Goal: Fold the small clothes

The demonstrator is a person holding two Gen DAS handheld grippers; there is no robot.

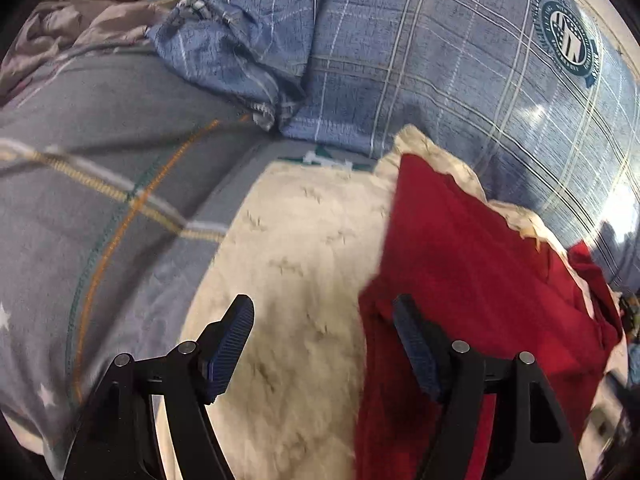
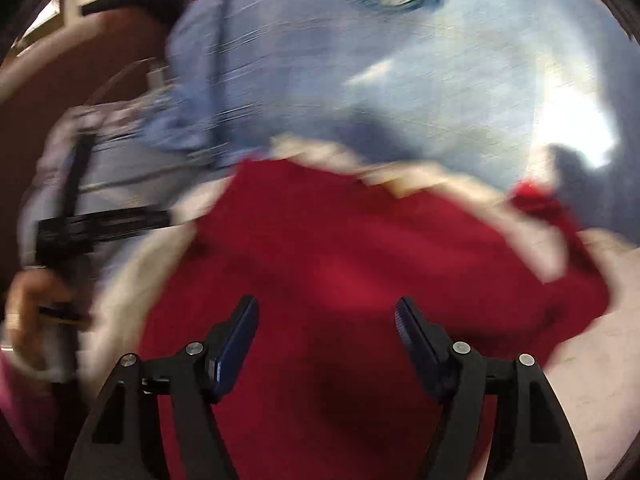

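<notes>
The left tool (image 1: 324, 310) is nearest the left wrist camera: its two black fingers with blue ribbed pads stand apart, nothing between them, hanging over a cream fleece blanket (image 1: 288, 264). The left finger is above the blanket; the right finger overlaps the near left edge of a red garment (image 1: 472, 264), though contact cannot be confirmed. The right tool (image 2: 326, 310) also has its jaws apart and empty, directly above the middle of the red garment (image 2: 320, 248); this view is heavily motion-blurred. The red garment lies spread on the cream fleece blanket (image 2: 132, 264), which shows as a pale border along its far and left edges. The blanket lies on a bed. To the left of the blanket is grey bedding (image 1: 100, 152) with white stars and yellow, orange and green stripes. Beyond the blanket's far edge lies a blue plaid duvet (image 1: 432, 64) bearing a round dark-green emblem (image 1: 568, 34) near its far right corner; bright light patches fall on its right side. At the left edge of the right wrist view, a hand (image 2: 24, 312) grips the other black tool. Brown furniture shows beyond the bed at the far left.
</notes>
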